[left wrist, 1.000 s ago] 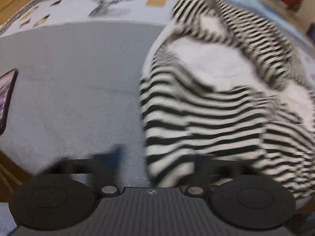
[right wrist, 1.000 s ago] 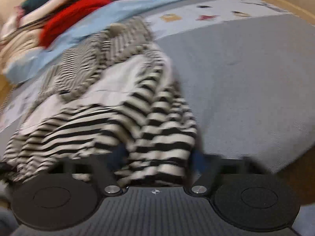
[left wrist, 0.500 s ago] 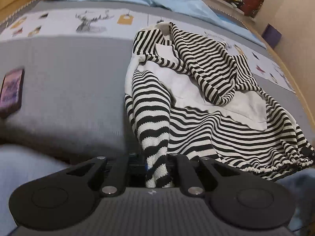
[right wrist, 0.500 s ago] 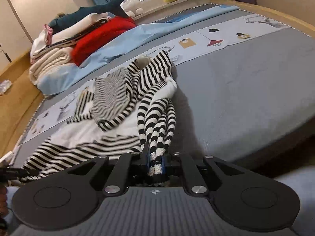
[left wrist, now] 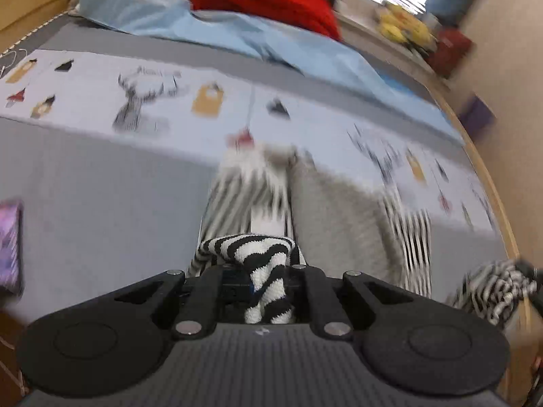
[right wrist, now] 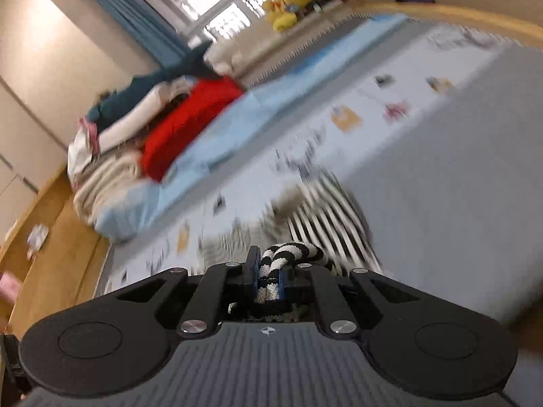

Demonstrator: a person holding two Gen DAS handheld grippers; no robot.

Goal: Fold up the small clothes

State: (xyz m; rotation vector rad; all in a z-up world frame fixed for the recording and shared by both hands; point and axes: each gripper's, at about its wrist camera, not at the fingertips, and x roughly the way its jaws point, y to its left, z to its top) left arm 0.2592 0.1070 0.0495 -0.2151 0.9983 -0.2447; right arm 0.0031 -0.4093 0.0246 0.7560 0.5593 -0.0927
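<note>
- We have the left gripper (left wrist: pixel 268 291) closed on a fold of the striped garment (left wrist: pixel 261 257); the black-and-white knit is pinched between its two fingers and hangs over them.
- In the right wrist view, our right gripper (right wrist: pixel 268 283) is also closed on the striped garment (right wrist: pixel 292 254), and a bunched edge of it sits between the blue finger pads (right wrist: pixel 253 268).
- The rest of the garment stretches away from both grippers over the bed (left wrist: pixel 95 203). It is blurred, so we cannot tell if it lies on the cover or is lifted from it.
- In the left wrist view we see a pale inner side of the garment to the right of the striped part, and one more striped piece (left wrist: pixel 492 291) near the right edge of the bed.
- The bed cover is grey with a light band of small printed pictures (left wrist: pixel 142 108) across it.
- Behind this band lies a light blue blanket (left wrist: pixel 237 34), and a red cushion (left wrist: pixel 264 0) rests on it.
- On the left edge of the left wrist view a purple flat thing (left wrist: pixel 10 240) lies on the cover; we cannot tell what it is.
- In the right wrist view a yellow soft toy (right wrist: pixel 288 6) sits near the window (right wrist: pixel 203 3).
</note>
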